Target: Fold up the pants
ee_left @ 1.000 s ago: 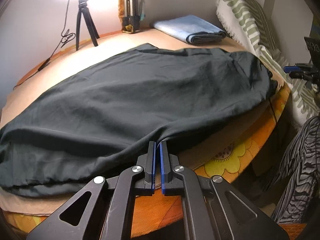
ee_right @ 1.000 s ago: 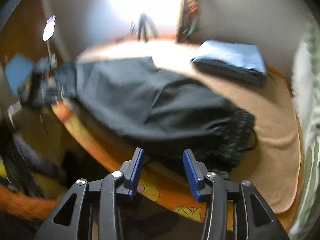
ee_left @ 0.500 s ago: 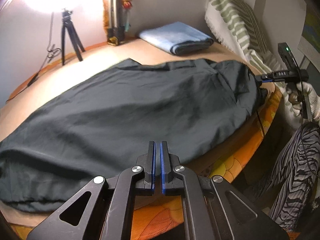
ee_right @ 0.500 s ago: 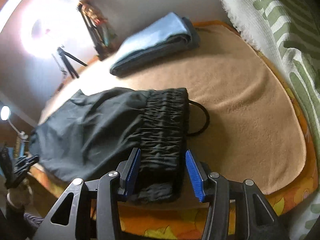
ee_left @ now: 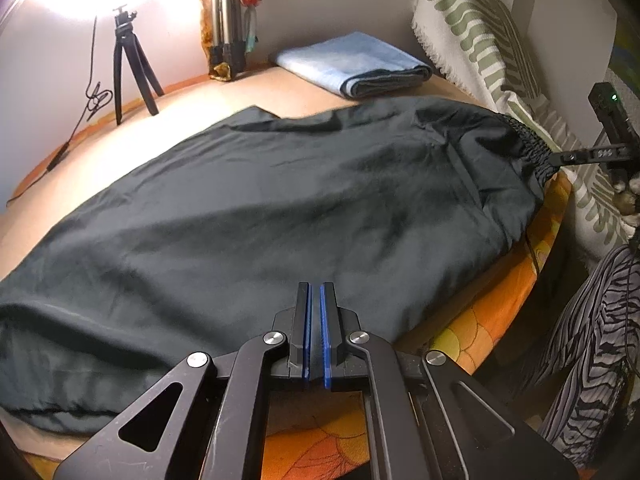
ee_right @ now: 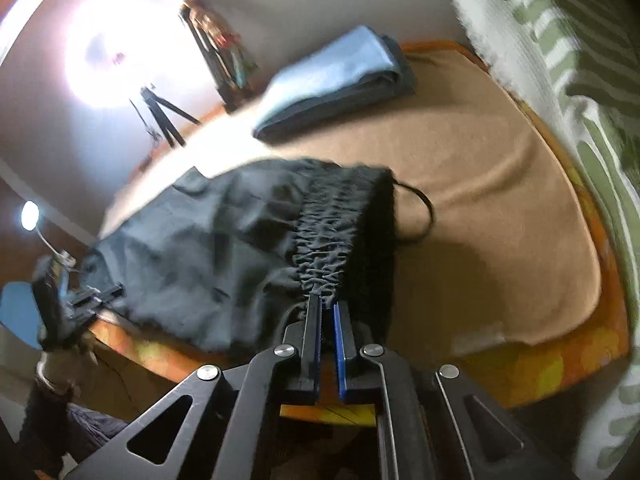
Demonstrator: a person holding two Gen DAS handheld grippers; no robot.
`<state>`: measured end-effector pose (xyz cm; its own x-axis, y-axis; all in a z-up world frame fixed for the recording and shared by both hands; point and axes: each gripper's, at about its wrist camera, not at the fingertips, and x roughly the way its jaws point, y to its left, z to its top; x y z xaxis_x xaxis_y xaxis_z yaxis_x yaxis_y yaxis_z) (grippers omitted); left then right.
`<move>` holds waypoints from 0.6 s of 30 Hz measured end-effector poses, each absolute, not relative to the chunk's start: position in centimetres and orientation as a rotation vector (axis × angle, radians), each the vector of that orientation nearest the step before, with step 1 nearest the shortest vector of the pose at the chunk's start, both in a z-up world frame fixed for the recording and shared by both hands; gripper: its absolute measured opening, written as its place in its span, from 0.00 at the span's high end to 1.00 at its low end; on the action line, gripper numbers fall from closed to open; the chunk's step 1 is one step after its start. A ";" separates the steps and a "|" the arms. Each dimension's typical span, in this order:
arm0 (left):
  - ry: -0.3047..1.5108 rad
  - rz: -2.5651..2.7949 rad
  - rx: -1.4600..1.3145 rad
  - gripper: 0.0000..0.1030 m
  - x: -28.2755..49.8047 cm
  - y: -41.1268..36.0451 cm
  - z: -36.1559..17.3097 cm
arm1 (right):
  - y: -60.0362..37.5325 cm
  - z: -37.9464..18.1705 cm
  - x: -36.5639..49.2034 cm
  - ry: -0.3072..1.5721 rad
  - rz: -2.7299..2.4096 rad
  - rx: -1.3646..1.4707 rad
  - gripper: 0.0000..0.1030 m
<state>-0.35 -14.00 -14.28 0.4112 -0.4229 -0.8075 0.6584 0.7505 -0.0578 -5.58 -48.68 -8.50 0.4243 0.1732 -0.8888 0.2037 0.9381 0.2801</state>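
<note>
Dark grey pants (ee_left: pixel 280 216) lie spread across the tan blanket on the bed. My left gripper (ee_left: pixel 315 292) is shut on the near long edge of the pants, around mid-leg. My right gripper (ee_right: pixel 328 304) is shut on the near end of the gathered elastic waistband (ee_right: pixel 332 232); a black drawstring loop (ee_right: pixel 424 208) trails onto the blanket. The right gripper also shows in the left wrist view (ee_left: pixel 560 158), at the waistband on the far right.
A folded light-blue towel (ee_left: pixel 352 64) lies at the back of the bed. A small tripod (ee_left: pixel 128 68) and a bright lamp stand at the back left. A green-striped white pillow (ee_left: pixel 480 40) lines the right side. The orange floral sheet (ee_left: pixel 500 300) marks the near bed edge.
My right gripper swung in over the waistband and closed on its near end. My left gripper stayed shut on the leg edge and the pants pulled a little flatter.
</note>
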 end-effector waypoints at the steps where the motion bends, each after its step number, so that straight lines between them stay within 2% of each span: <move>1: 0.930 -0.690 0.298 0.97 -0.4 -14.1 -14.6 | -48.6 -9.1 -5.3 1.167 -0.045 0.337 0.92; 2: 0.934 -0.688 0.304 0.97 -0.4 -14.1 -14.8 | -48.7 -9.6 -5.2 1.186 -0.052 0.327 0.87; 4: 0.949 -0.686 0.320 0.97 -0.4 -14.1 -15.3 | -48.7 -9.7 -4.9 1.194 -0.061 0.302 0.86; 6: 0.968 -0.681 0.330 0.97 -0.4 -13.9 -15.9 | -48.4 -8.5 -4.5 1.170 -0.100 0.237 0.80; 7: 0.986 -0.678 0.325 0.97 -0.4 -13.6 -16.4 | -48.1 -7.7 -4.3 1.139 -0.106 0.218 0.65; 8: 0.998 -0.679 0.314 0.97 -0.4 -13.3 -16.7 | -47.9 -6.5 -4.1 1.098 -0.102 0.205 0.57; 12: 0.987 -0.680 0.286 0.96 -0.9 -12.2 -16.4 | -45.6 -3.3 -1.8 0.997 -0.065 0.117 0.53; 18: 0.929 -0.604 0.215 0.96 -1.0 -8.7 -13.6 | -39.7 -2.5 5.2 0.944 0.160 0.126 0.38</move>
<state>-0.99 -8.67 -13.63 0.4482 -0.3942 -0.8023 0.5734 0.8153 -0.0803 5.24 -39.73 -2.47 0.5757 0.1916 -0.7949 -0.0813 0.9807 0.1776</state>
